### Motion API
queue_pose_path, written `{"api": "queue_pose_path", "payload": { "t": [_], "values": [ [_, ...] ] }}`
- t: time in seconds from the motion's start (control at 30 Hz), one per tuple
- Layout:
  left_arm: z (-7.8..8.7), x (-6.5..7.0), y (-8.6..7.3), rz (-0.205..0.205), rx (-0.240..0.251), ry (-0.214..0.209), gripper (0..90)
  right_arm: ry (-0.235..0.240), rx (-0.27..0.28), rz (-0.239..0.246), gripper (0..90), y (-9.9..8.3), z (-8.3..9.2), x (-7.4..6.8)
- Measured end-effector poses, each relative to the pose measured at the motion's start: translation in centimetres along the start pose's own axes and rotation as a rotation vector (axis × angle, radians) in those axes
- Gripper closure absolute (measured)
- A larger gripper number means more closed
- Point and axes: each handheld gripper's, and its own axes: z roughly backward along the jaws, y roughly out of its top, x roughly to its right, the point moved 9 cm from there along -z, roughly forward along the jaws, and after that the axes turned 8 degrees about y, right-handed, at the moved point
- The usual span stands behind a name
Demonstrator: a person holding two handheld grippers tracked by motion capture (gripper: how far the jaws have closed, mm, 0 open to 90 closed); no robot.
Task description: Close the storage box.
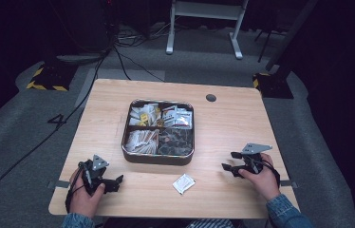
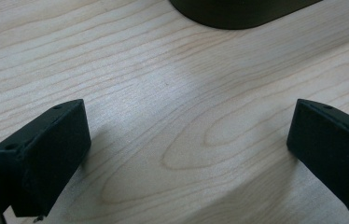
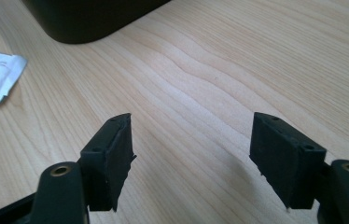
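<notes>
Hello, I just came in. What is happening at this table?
A person holds a gripper in each hand, resting near the table's front edge. The left gripper and the right gripper both have open jaws and hold nothing. A divided tin of packets sits mid-table, and one white packet lies loose in front of it, untouched.

A divided tin (image 1: 158, 156) sits at the middle of the tabletop (image 1: 232, 123), its four compartments filled with packets. Just in front of it, a little to the right, a single sachet (image 1: 183, 184) lies on the wood. The left hand-held gripper (image 1: 114, 183) rests near the front left corner, the right hand-held gripper (image 1: 230, 161) near the front right edge, both well apart from the tin.
</notes>
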Motion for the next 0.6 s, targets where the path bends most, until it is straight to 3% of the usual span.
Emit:
{"api": "queue_pose_path", "payload": {
  "t": [0.27, 0.43, 0.5, 0.6],
  "values": [
    [-0.1, 0.0, 0.1, 0.001, -0.002, -0.001, 0.0, 0.002, -0.016, -0.003, 26.8, -0.9, -0.8, -0.2],
    [-0.1, 0.0, 0.1, 0.000, -0.001, 0.000, 0.0, -0.015, 0.000, 0.021, 22.2, -1.0, -1.1, -0.2],
    [-0.1, 0.1, 0.1, 0.003, 0.000, 0.000, 0.0, -0.028, -0.015, 0.052, 19.7, -1.0, -1.2, -0.3],
    [-0.1, 0.1, 0.2, 0.003, -0.002, 0.004, 0.0, -0.037, -0.021, 0.053, 16.7, -1.0, -1.3, -0.3]
  ]
}}
